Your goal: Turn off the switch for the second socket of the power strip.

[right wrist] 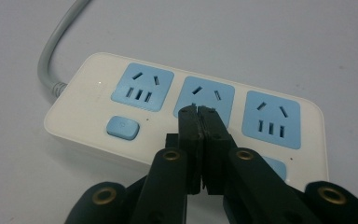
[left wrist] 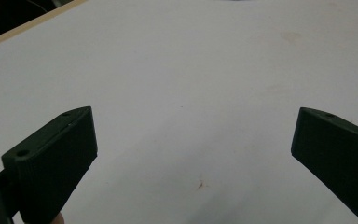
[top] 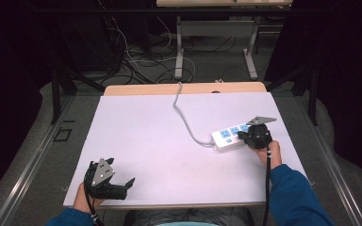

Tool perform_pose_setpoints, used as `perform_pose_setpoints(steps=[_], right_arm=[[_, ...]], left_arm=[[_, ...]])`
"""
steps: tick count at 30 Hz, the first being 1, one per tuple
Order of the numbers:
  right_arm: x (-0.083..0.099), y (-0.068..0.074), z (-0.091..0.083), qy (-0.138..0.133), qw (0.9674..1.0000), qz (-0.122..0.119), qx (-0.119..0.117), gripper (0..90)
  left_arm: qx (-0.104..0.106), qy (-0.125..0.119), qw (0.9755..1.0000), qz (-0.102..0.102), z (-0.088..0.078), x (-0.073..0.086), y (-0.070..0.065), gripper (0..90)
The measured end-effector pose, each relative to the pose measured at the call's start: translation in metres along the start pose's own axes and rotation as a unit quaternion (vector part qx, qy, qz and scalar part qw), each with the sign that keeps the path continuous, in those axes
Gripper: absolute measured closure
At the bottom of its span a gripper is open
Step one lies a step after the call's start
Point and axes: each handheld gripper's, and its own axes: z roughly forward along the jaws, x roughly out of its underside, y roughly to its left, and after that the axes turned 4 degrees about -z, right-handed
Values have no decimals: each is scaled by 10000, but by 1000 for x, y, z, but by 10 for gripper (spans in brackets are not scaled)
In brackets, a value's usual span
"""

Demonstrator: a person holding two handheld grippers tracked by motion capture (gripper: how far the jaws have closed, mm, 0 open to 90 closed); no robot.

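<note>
Left tool (top: 114,180) is held released, empty, over the bare bench (top: 146,136) near its front edge. Power strip (top: 228,136) lies at right. Right tool (right wrist: 199,113) is clenched, empty, tips over the middle socket's switch; pressing down is judged next.

power strip (right wrist: 88,116) white, sockets and buttons light blue | cable (top: 185,117) grey | table sheet (top: 146,136) plain white | sleeves (top: 294,193) blue

Bright even overhead light, dark surroundings, soft focus.
</note>
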Motion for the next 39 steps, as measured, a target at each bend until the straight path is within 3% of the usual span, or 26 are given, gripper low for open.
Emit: perform_pose_setpoints(steps=[13, 19, 20, 29, 39], right_arm=[[-1, 2, -1, 20, 10000, 9, -56, 898], [-3, 3, -3, -8, 10000, -46, -31, 824], [-5, 3, -5, -35, 10000, -37, -66, 739], [-8, 6, -12, -46, 9995, -51, -324, 301], [-10, 10, -20, -137, 9989, -44, -455, 70]], left_arm=[[0, -7, 10000, -3, 0, 0, 0, 2], [1, -27, 10000, -5, 0, 0, 0, 2], [-16, -25, 10000, 16, 0, 0, 0, 2], [-24, -21, 10000, 31, 0, 0, 0, 2], [-6, -20, 10000, -1, 0, 0, 0, 2]])
